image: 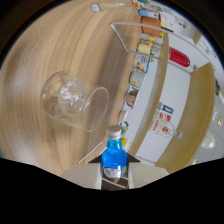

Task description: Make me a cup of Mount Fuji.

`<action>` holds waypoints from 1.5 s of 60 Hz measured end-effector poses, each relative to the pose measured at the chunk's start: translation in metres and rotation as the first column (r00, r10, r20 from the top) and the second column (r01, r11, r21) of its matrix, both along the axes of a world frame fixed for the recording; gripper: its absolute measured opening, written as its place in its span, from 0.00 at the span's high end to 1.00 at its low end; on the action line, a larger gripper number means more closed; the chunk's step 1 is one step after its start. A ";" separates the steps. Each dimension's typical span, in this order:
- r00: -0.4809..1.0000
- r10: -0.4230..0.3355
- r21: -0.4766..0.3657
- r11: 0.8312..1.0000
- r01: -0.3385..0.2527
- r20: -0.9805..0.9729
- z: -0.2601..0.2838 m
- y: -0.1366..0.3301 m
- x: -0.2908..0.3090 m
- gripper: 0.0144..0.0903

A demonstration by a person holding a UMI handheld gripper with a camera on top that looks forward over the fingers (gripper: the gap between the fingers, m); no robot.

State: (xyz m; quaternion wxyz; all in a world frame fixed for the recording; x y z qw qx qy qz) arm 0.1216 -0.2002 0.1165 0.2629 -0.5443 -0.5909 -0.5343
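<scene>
You've got a small bottle of blue liquid [114, 157] clamped in your gripper [114, 172], both pale fingers [82, 176] pressing on its sides, the silver cap [114, 132] pointing out to 12 o'clock from the fingertips. The liquid fills the bottle up to the neck, bright blue against the wood.

Out at about 10 o'clock from the bottle sits your clear glass tumbler [75, 101] on the wooden tabletop [50, 50], well apart from the cap (the whole view is rolled over, so the glass reads as lying sideways). There's ice [70, 97] inside it, a pale lumpy mass showing through the wall.

Off at 1 o'clock a row of small bottles and jars [137, 65] runs along the far edge of the table, against a white shelf unit [175, 100]. A red container [179, 57] stands on that shelf, and nearer you a clear bottle with a red and white label [162, 125]. Right up at 12 o'clock, a small white spoon-like thing [95, 7] lies on the wood, too small to name.
</scene>
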 end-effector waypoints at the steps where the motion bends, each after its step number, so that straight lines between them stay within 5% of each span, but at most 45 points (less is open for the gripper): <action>1: 1.000 0.000 -0.002 1.000 0.000 0.011 0.000 0.000 0.000 0.72; 13: 1.000 0.001 0.001 1.000 -0.001 -0.014 0.002 -0.004 -0.004 0.72; 21: 0.943 -0.024 0.056 0.997 0.045 -0.331 0.023 -0.008 -0.011 0.72; 35: 0.349 0.076 0.128 0.983 0.130 -0.934 0.089 -0.024 -0.015 0.71; 48: -0.066 0.016 -0.002 0.964 0.267 -0.998 0.057 -0.029 0.057 0.72; 58: -0.232 -0.096 -0.173 0.924 0.341 -0.968 -0.012 -0.023 0.111 0.72; 82: -0.295 -0.332 -0.422 0.845 0.329 -0.896 -0.102 -0.032 0.138 0.71; 90: -0.308 -0.326 -0.423 0.841 0.337 -0.894 -0.103 -0.034 0.140 0.71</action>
